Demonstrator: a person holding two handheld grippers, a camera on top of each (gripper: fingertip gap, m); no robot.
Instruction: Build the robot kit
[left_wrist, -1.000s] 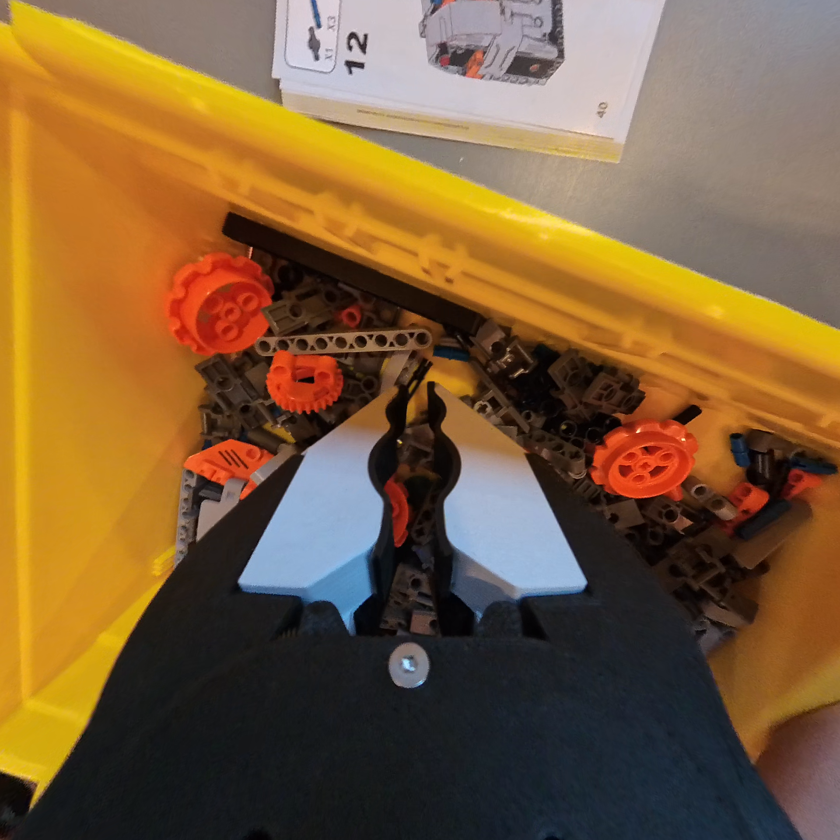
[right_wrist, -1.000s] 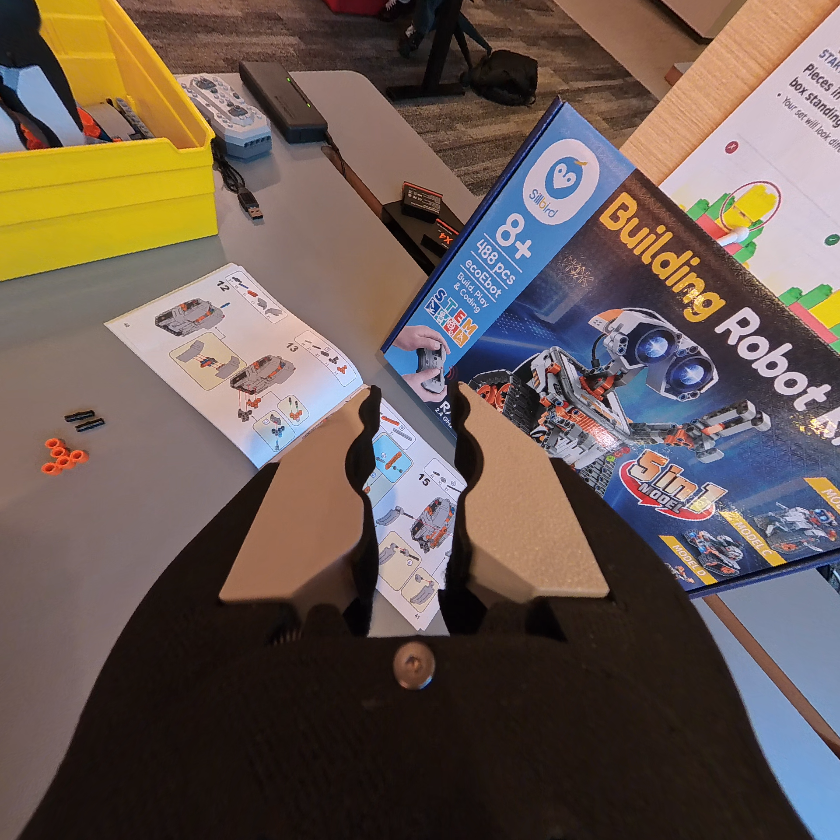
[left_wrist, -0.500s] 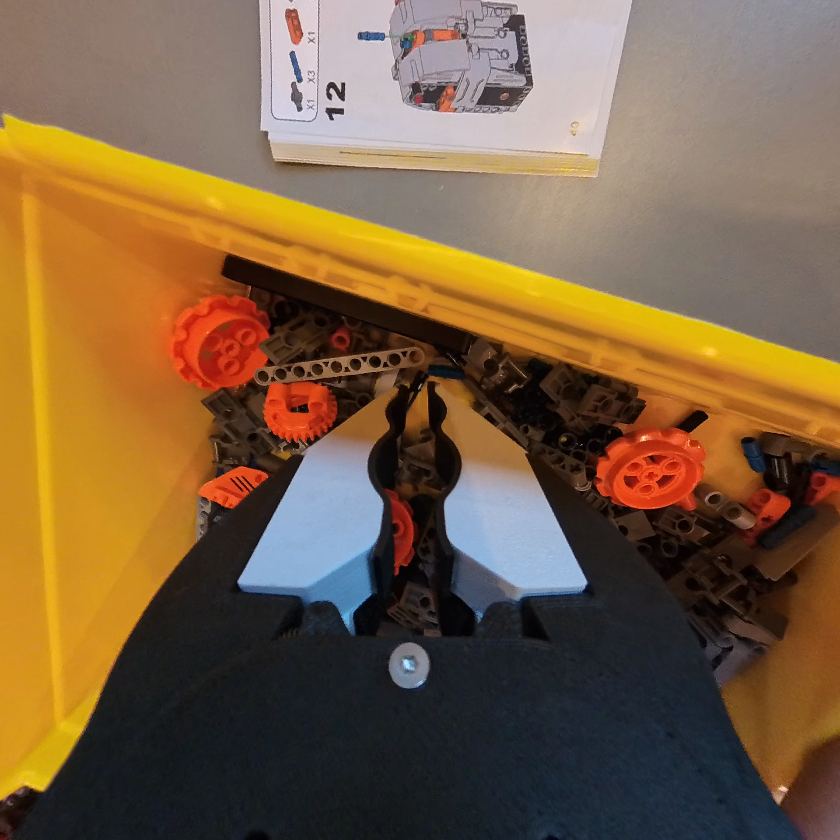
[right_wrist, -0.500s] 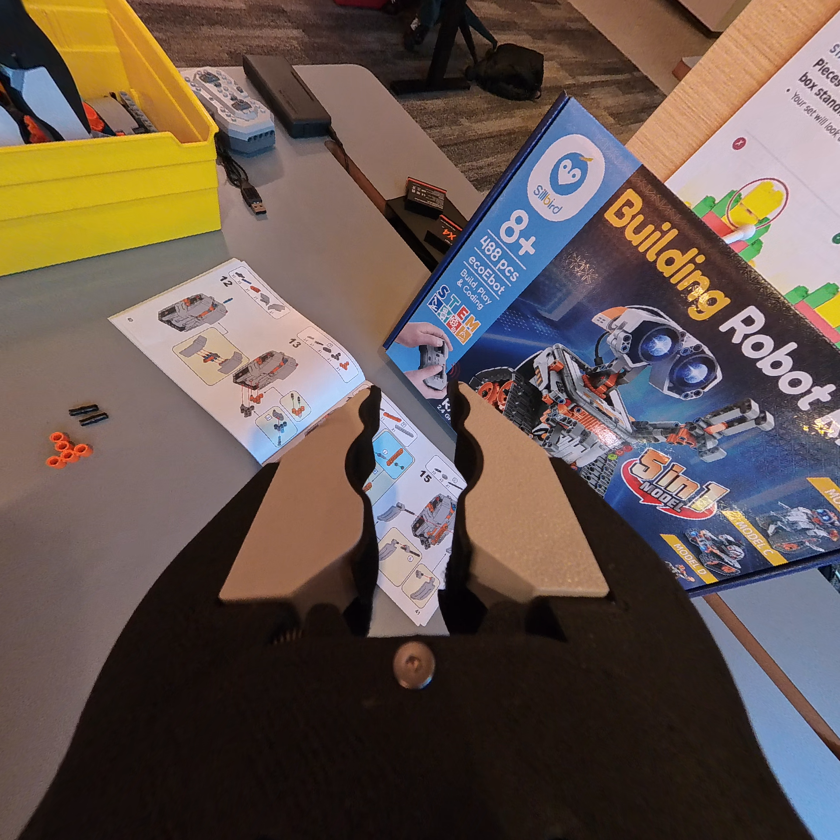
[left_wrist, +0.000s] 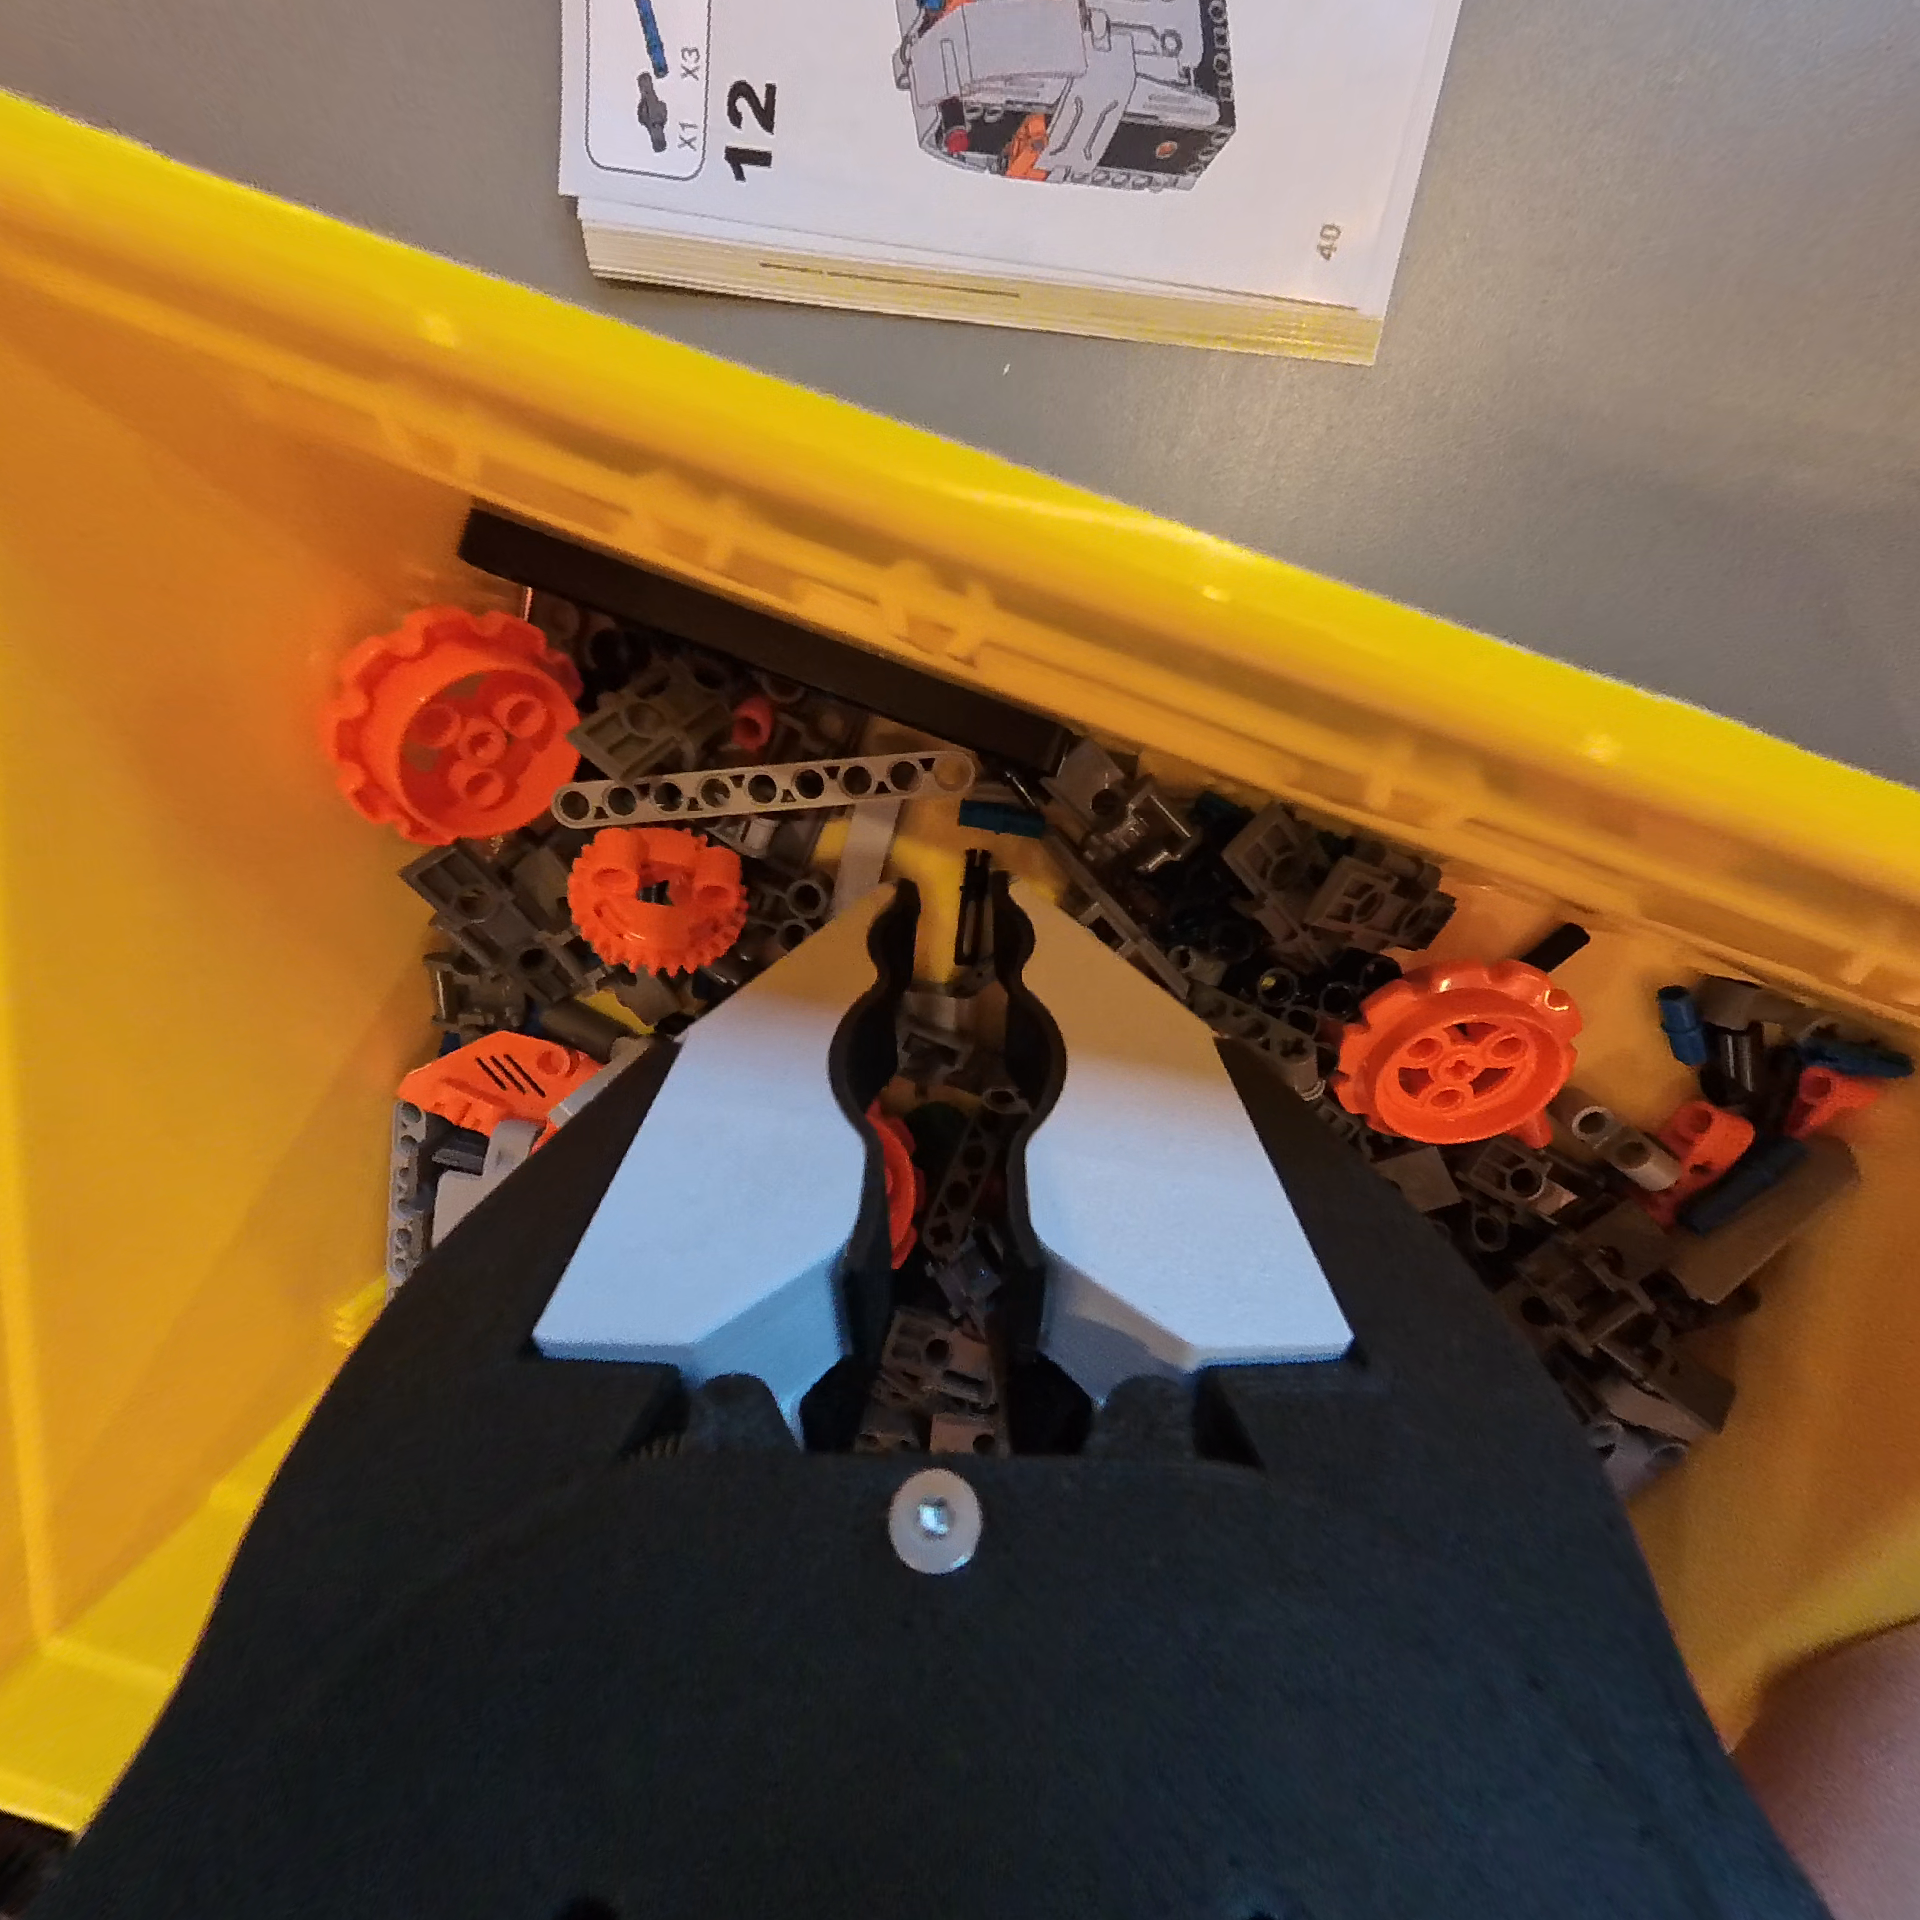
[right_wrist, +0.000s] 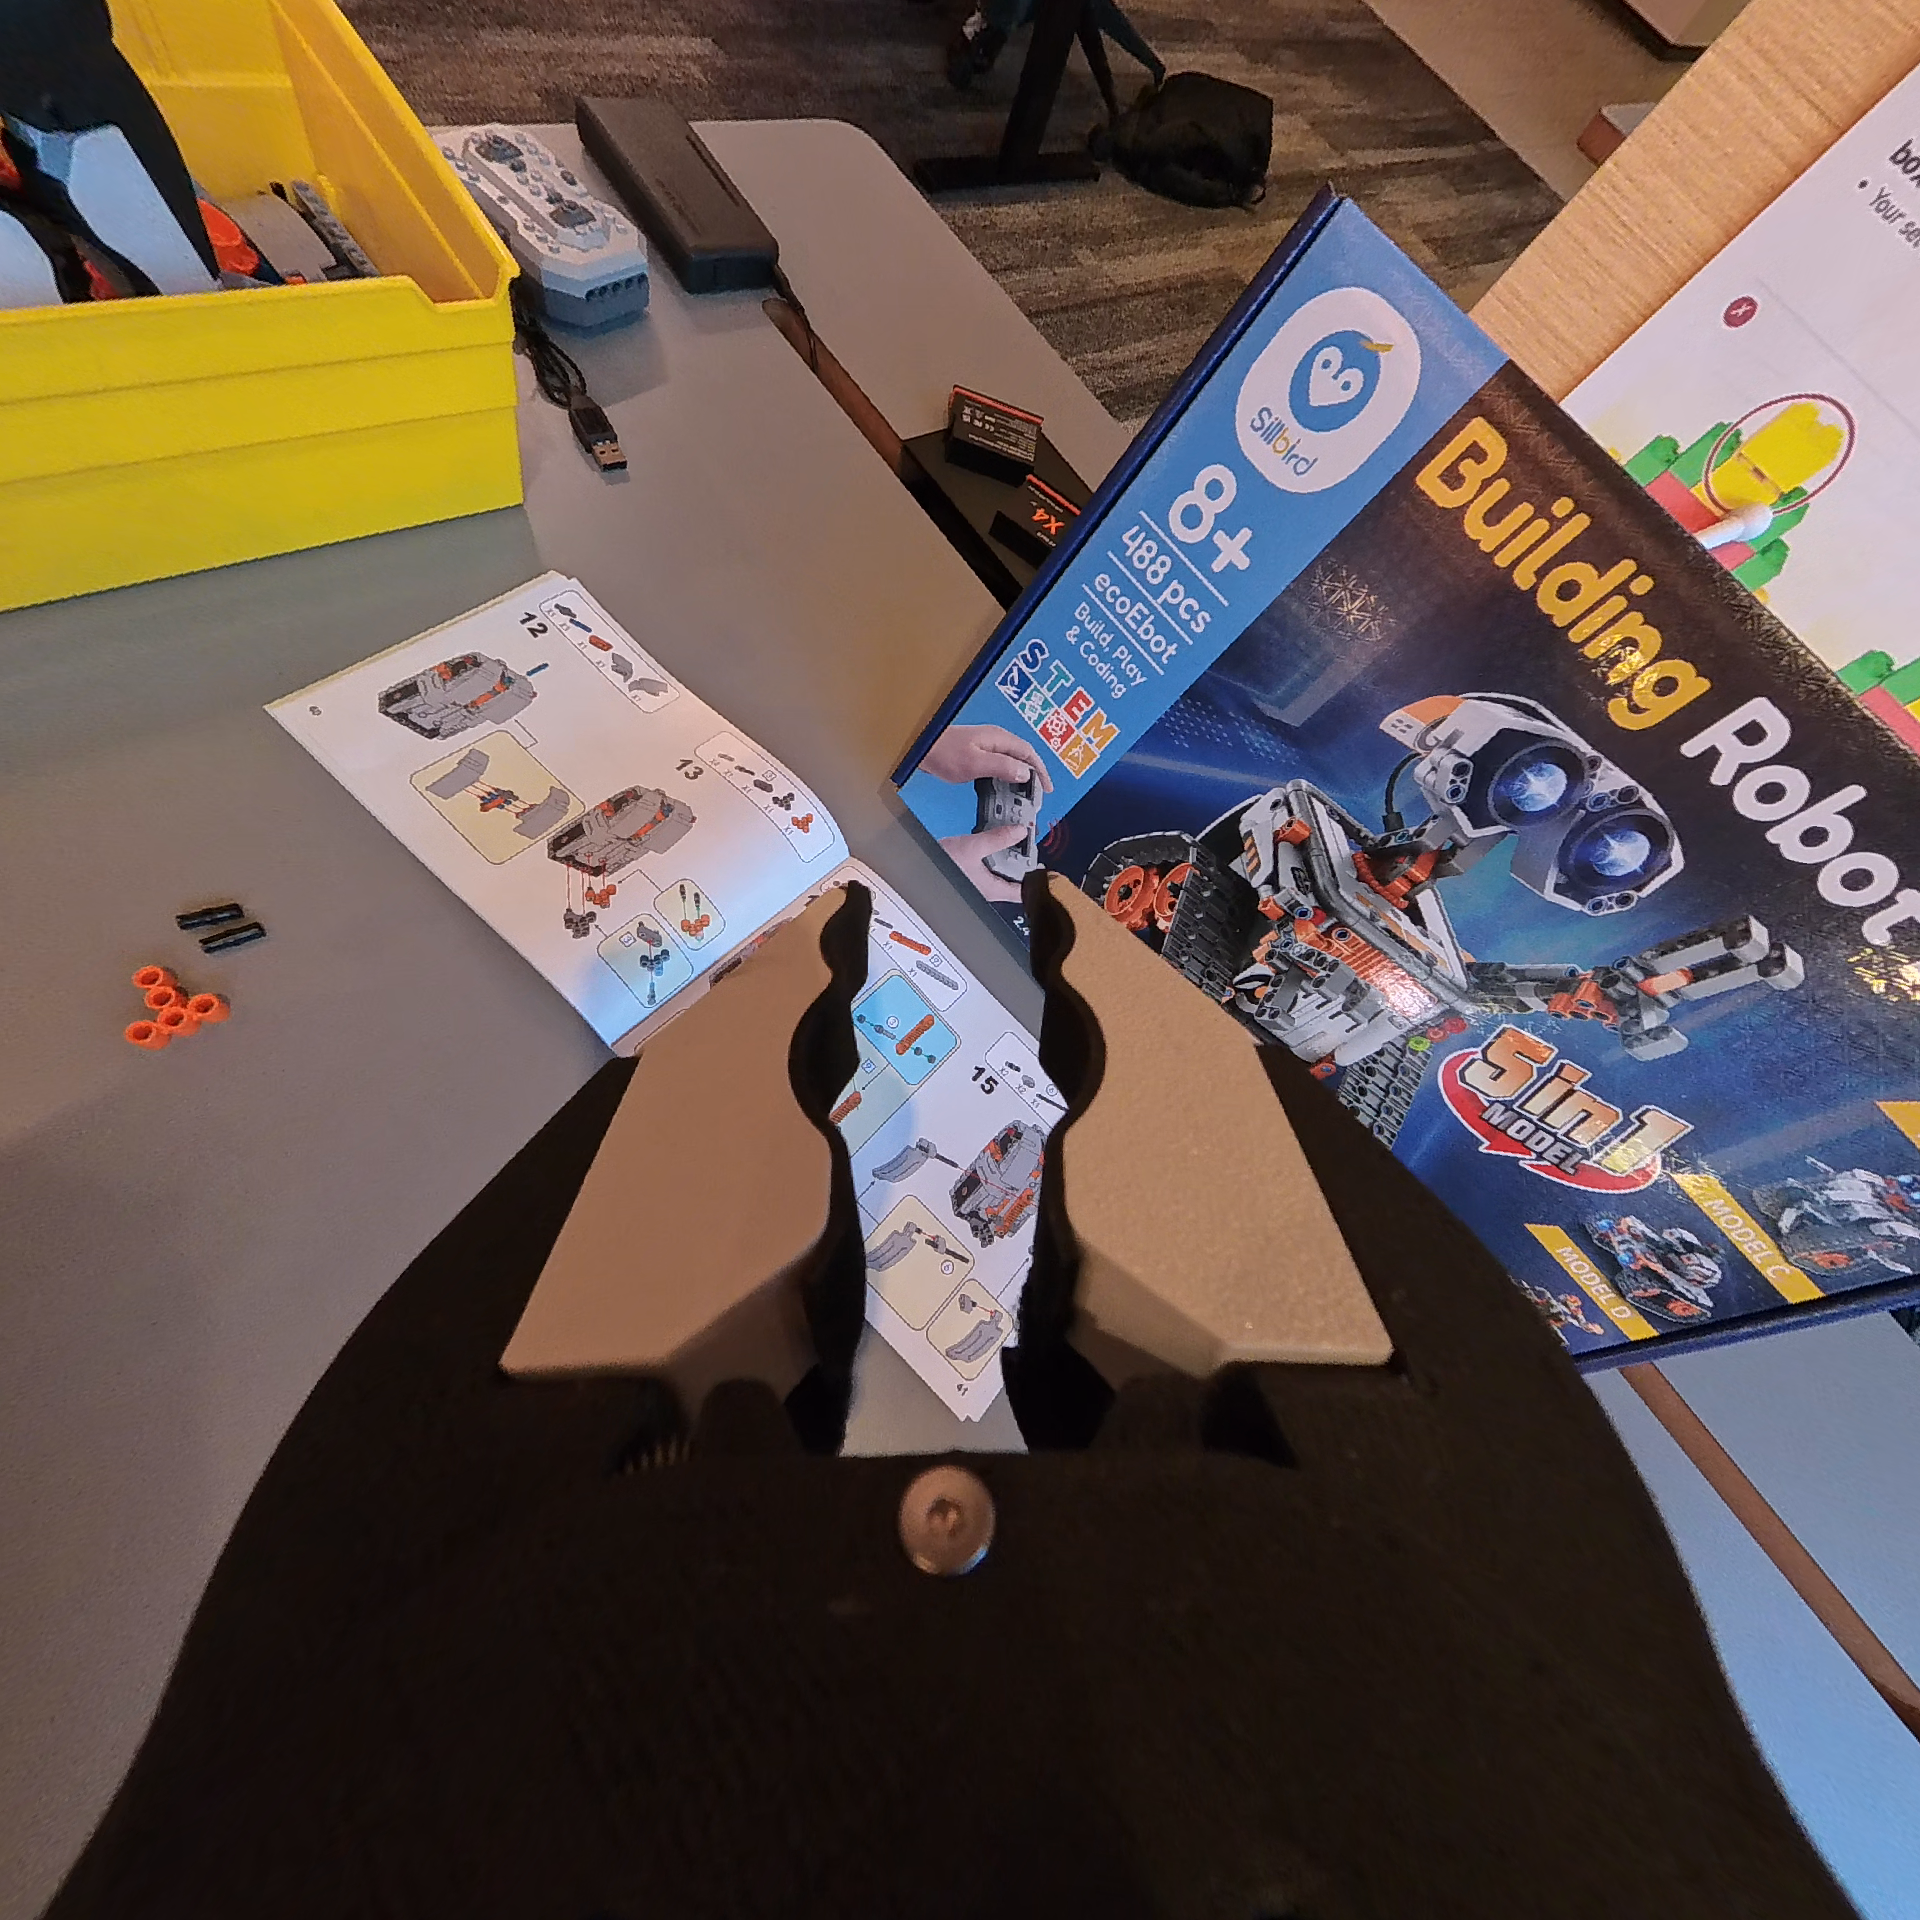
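My left gripper (left_wrist: 951, 894) reaches into a yellow bin (left_wrist: 1143, 582) over a heap of dark grey, black and orange building parts. A small black pin (left_wrist: 975, 904) stands between its tips, against the right finger, with a thin gap on its left. A grey holed beam (left_wrist: 764, 790) and an orange gear (left_wrist: 657, 899) lie just beyond, to the left. My right gripper (right_wrist: 945, 894) is open and empty above an open instruction booklet (right_wrist: 582, 790) on the grey table. The left gripper also shows in the right wrist view (right_wrist: 94, 208), inside the bin (right_wrist: 260, 416).
Orange wheels (left_wrist: 457, 722) (left_wrist: 1455, 1049) lie in the bin. The booklet (left_wrist: 987, 156) lies past the bin's rim. A blue toy box (right_wrist: 1455, 831) leans at the right. Orange bushes (right_wrist: 171, 1003) and black pins (right_wrist: 220, 927) lie left. A grey controller (right_wrist: 551, 229) and cable plug (right_wrist: 597, 436) lie behind. Across from one pair of fingers to the other is roughly 40 centimeters.
The left gripper has shifted within the bin with the black pin staying at its tips, and bare yellow floor now shows beyond them. The right gripper has hardly moved.
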